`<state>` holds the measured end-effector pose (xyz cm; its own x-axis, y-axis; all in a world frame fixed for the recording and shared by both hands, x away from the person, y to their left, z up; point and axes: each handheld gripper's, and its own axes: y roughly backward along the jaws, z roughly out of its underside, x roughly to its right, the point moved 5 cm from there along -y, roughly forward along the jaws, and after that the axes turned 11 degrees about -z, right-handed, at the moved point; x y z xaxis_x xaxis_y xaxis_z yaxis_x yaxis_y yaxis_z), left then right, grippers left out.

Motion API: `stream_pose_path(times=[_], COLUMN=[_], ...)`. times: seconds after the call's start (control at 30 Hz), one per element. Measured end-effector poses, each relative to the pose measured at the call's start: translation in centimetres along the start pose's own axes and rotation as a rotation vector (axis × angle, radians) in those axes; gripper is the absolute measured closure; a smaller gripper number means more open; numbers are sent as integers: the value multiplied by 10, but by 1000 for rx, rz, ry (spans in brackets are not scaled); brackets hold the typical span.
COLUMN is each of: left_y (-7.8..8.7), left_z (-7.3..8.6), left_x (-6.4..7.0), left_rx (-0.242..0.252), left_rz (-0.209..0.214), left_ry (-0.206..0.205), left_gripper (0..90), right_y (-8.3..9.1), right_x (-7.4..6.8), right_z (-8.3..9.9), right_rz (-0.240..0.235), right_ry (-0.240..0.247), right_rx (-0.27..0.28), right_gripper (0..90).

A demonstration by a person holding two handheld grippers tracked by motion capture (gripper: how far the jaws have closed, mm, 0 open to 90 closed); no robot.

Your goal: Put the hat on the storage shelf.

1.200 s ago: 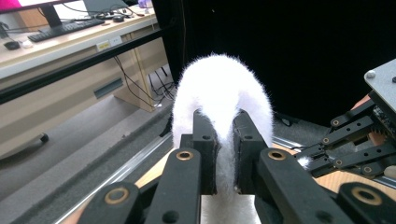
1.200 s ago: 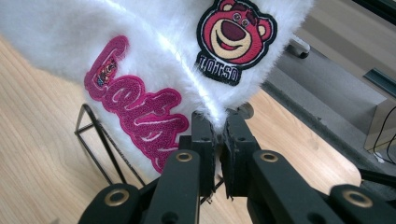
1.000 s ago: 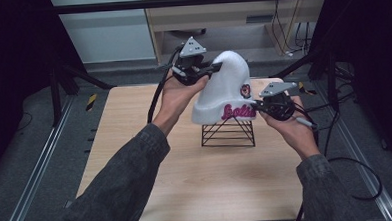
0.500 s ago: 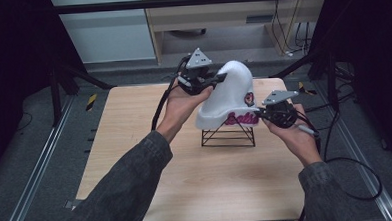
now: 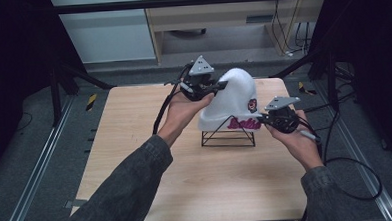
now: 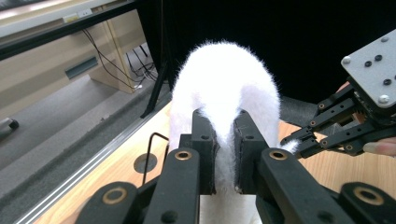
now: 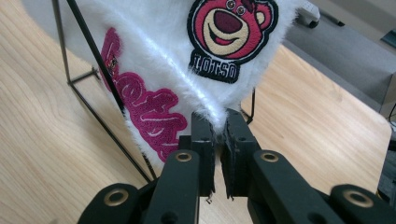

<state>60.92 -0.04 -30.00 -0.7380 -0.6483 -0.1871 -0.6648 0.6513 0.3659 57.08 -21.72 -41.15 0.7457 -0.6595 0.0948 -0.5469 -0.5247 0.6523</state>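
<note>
Two hand-held tongs settle a fluffy white knitted hat with pink lettering (image 5: 232, 101) over a black wire stand (image 5: 228, 137) on the pale wooden table (image 5: 135, 143). The left tongs (image 5: 214, 87) pinch a fold of fur at the hat's crown, above the stand; the right tongs (image 5: 260, 119) grip the hat's lower rim, beside the stand. Both sets of jaws are clamped on fabric.

The step appears to be seating the hat squarely on the stand. Doing it well likely means lowering both grips evenly, keeping the rim spread so the wire top slides inside rather than snagging, and releasing only once the hat sits level.

The right gripper view reveals a round pink bear patch (image 7: 232, 32) and the embroidered lettering close up, with the stand's thin rods running under the rim. The left gripper view shows the plain furry back of the hat and the right tongs (image 6: 292, 143) beyond it.
</note>
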Motion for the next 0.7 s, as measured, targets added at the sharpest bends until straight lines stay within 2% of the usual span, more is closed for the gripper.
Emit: stream_pose_path(times=[0.27, 0.33, 0.4, 0.7], left_y=[-8, -9, -9, -11], left_z=[14, 17, 21, 31], left_x=[5, 6, 6, 4], left_rx=[-30, -22, -24, -39], left_rz=[8, 24, 34, 25], left_ry=[-8, -1, -11, 6], left_gripper=[813, 811, 810, 814], right_y=[-10, -13, -14, -16], right_x=[0, -1, -2, -6], right_z=[16, 20, 21, 23], right_rz=[-3, -6, -9, -10], right_ry=[-22, -23, -24, -18], right_rx=[-26, -33, -36, -42], right_gripper=[841, 840, 841, 837])
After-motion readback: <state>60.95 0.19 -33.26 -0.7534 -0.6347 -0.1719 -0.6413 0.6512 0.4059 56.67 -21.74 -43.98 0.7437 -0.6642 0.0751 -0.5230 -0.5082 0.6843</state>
